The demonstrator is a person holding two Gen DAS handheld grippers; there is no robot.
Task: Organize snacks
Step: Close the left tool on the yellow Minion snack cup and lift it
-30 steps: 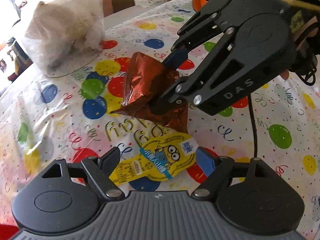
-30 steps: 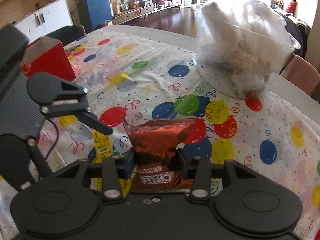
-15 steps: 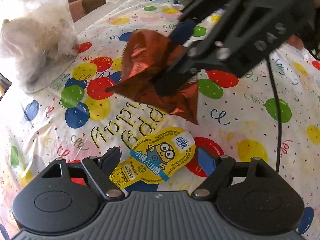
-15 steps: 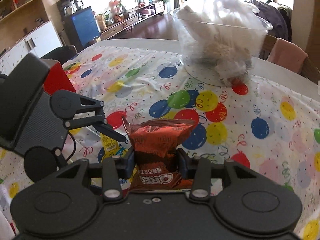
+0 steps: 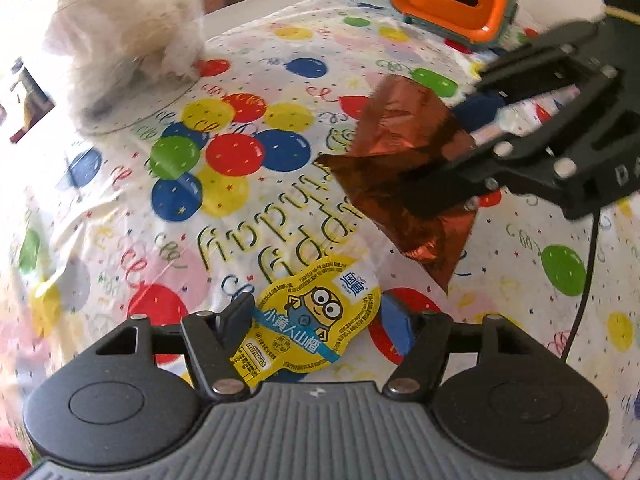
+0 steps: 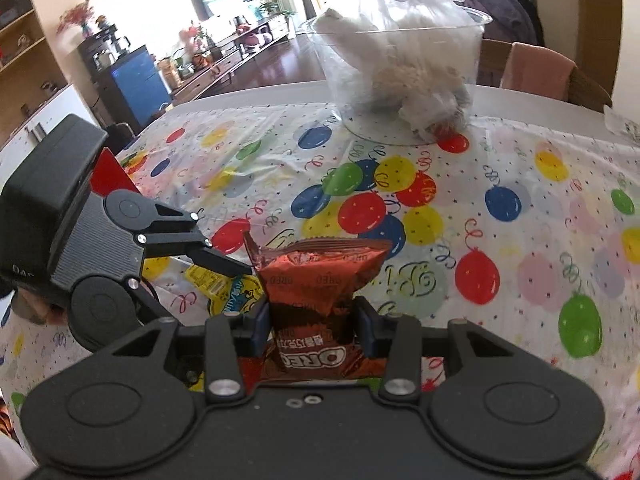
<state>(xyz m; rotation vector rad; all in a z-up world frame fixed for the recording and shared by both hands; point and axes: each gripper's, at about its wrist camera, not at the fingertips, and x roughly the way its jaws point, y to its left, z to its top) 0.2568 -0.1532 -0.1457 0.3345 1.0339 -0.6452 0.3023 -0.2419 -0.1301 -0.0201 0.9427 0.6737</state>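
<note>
A yellow Minions snack packet [image 5: 316, 320] lies flat on the balloon tablecloth [image 5: 240, 200] between the fingers of my left gripper [image 5: 316, 320]. Those jaws are closing around it; the left finger is at the packet's edge and the blue right pad [image 5: 394, 324] stands a sliver off. My right gripper [image 6: 312, 320] is shut on a red-brown foil Oreo packet [image 6: 316, 280], held upright above the cloth. In the left wrist view the Oreo packet [image 5: 400, 168] hangs from the right gripper [image 5: 452, 148] at the right. The right wrist view shows the left gripper [image 6: 232, 276] over the yellow packet [image 6: 220, 286].
A clear plastic bowl [image 6: 400, 60] with a crumpled white bag stands at the table's far edge, also the bowl [image 5: 128, 52]. An orange container [image 5: 448, 0] sits at the far right. A red box [image 6: 108, 176] is behind the left gripper. A chair with pink cloth [image 6: 536, 68] stands beyond.
The right gripper has carried the Oreo packet up and to the right in the left wrist view, rolling as it went. The left jaws have narrowed around the yellow packet.
</note>
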